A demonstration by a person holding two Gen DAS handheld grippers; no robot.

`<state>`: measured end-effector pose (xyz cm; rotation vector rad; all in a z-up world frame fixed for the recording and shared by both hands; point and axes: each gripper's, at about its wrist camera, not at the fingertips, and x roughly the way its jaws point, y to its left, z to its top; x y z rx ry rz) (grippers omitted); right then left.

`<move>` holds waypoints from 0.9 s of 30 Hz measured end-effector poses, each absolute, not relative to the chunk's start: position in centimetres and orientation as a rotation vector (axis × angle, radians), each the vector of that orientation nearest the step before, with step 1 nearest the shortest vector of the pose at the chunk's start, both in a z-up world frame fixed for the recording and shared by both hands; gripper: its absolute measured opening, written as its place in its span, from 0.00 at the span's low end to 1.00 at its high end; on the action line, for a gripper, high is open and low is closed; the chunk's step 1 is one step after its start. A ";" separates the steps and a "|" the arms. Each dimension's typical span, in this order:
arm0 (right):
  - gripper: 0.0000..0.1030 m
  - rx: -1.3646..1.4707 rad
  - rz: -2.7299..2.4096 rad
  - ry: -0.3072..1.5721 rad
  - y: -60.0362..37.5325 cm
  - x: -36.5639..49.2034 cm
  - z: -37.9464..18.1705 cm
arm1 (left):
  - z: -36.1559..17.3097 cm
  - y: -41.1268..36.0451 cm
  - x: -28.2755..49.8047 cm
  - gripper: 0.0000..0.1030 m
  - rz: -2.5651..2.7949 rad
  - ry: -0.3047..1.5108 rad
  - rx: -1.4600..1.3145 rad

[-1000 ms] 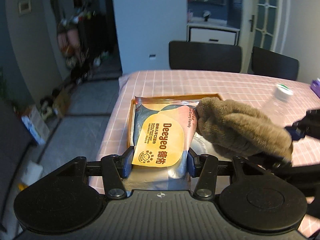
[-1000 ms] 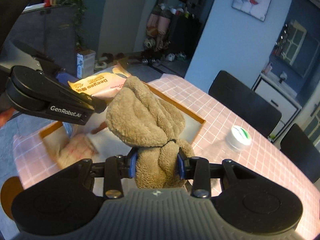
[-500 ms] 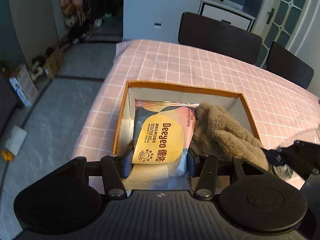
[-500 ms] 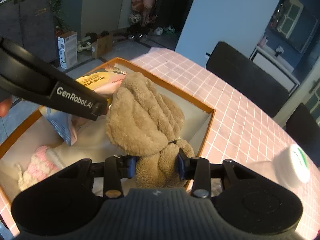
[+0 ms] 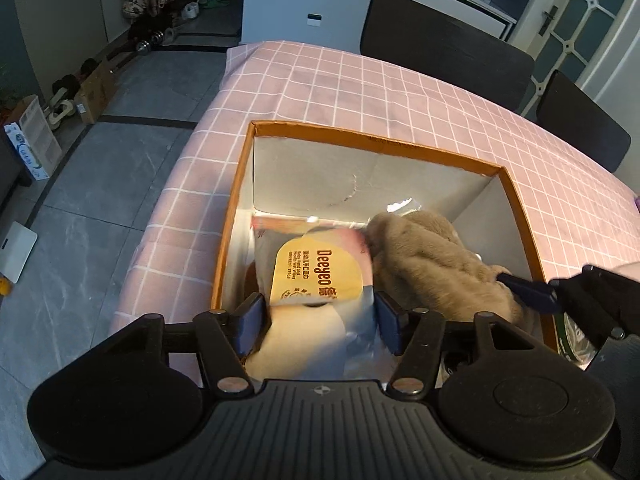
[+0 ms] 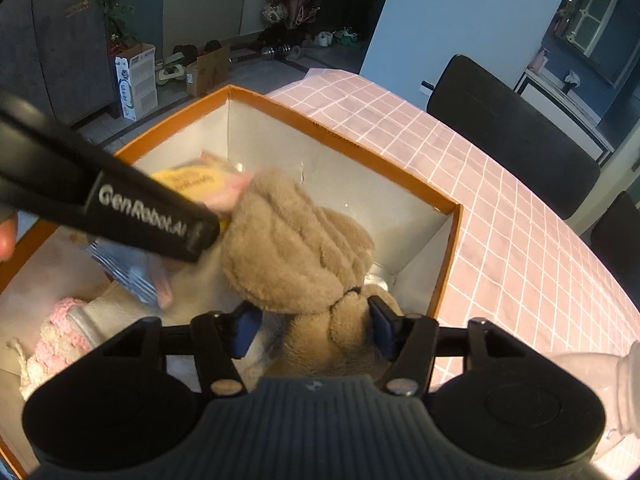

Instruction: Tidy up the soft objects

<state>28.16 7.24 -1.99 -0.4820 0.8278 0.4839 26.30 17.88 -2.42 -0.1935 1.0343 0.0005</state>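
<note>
Item: orange-rimmed box (image 5: pixel 516 216), white inside, standing on the worktop (image 5: pixel 360 88) under a pink checked cloth

Contents so far: wet-wipes pack (image 5: pixel 316 268) with a yellow label, lying toward the box's left side; brown plush piece (image 5: pixel 436 264) just beside it on the right, touching its edge; pink knitted item (image 6: pixel 60 332) at the near left corner in the right wrist view, resting on pale material whose nature cannot be told

Progress, as a judgement: both carried things are already down inside the box, so the placing step looks nearly complete; what remains is to let go fully and lift clear. A plastic bottle (image 6: pixel 600 376) lies on the cloth outside the box at the right; whether it belongs to the task cannot be told

Left gripper (image 5: pixel 316 312): tilted steeply down into the box, fingers (image 5: pixel 250 316) opening, the pack between them, gaps showing at both pads so the grip looks released

Right gripper (image 6: pixel 312 322): likewise pitched down over the box's near right part, fingers (image 6: pixel 380 320) opening, a bunched end of the plush between them; the left pad stands clear of the fabric, the right pad is close against it

Person: only a fingertip at the left edge of the right wrist view
</note>
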 end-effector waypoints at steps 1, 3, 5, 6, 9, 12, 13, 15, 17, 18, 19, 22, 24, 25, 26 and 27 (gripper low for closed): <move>0.62 -0.492 0.488 0.816 7.3 28.0 -1.9 | -2.4 17.9 26.2 0.70 -0.004 1.035 -0.193; 0.66 -0.515 0.496 0.795 7.5 27.4 -1.6 | -2.1 18.1 26.2 0.73 -0.017 1.025 -0.207; 0.66 -0.528 0.501 0.788 7.6 27.0 -1.3 | -1.7 18.1 26.1 0.75 -0.023 1.010 -0.207; 0.67 -0.535 0.500 0.786 7.6 26.8 -1.2 | -1.4 18.0 26.0 0.75 -0.022 1.003 -0.203; 0.68 -0.541 0.502 0.773 7.3 26.1 -0.6 | -0.8 18.0 25.6 0.75 -0.022 0.991 -0.194; 0.70 -0.535 0.513 0.756 6.9 25.6 0.2 | 0.1 17.6 24.7 0.75 -0.035 0.969 -0.174; 0.71 -0.532 0.516 0.749 6.7 25.4 0.4 | 0.5 17.4 24.3 0.74 -0.036 0.955 -0.160; 0.71 -0.525 0.532 0.728 6.2 24.7 1.3 | 1.3 17.0 23.6 0.74 -0.041 0.919 -0.136; 0.71 -0.511 0.548 0.701 5.8 23.6 2.4 | 2.4 16.6 22.5 0.74 -0.046 0.874 -0.118; 0.72 -0.501 0.558 0.685 5.3 23.0 3.0 | 3.0 16.5 22.0 0.74 -0.048 0.845 -0.110; 0.72 -0.491 0.569 0.669 4.9 22.4 3.7 | 3.6 16.3 21.3 0.74 -0.051 0.815 -0.099; 0.75 -0.462 0.592 0.600 3.0 19.9 5.7 | 5.5 15.6 19.2 0.73 -0.060 0.710 -0.070; 0.78 -0.432 0.599 0.545 1.1 18.1 7.1 | 6.4 14.9 17.6 0.72 -0.073 0.642 -0.061; 0.80 -0.415 0.598 0.518 0.2 17.2 7.8 | 6.8 14.5 16.8 0.72 -0.084 0.607 -0.056; 0.82 -0.397 0.596 0.491 -0.8 16.3 8.4 | 7.2 14.1 16.0 0.72 -0.095 0.571 -0.048; 0.87 -0.381 0.590 0.463 -1.9 15.3 8.9 | 7.4 13.5 15.1 0.72 -0.105 0.532 -0.035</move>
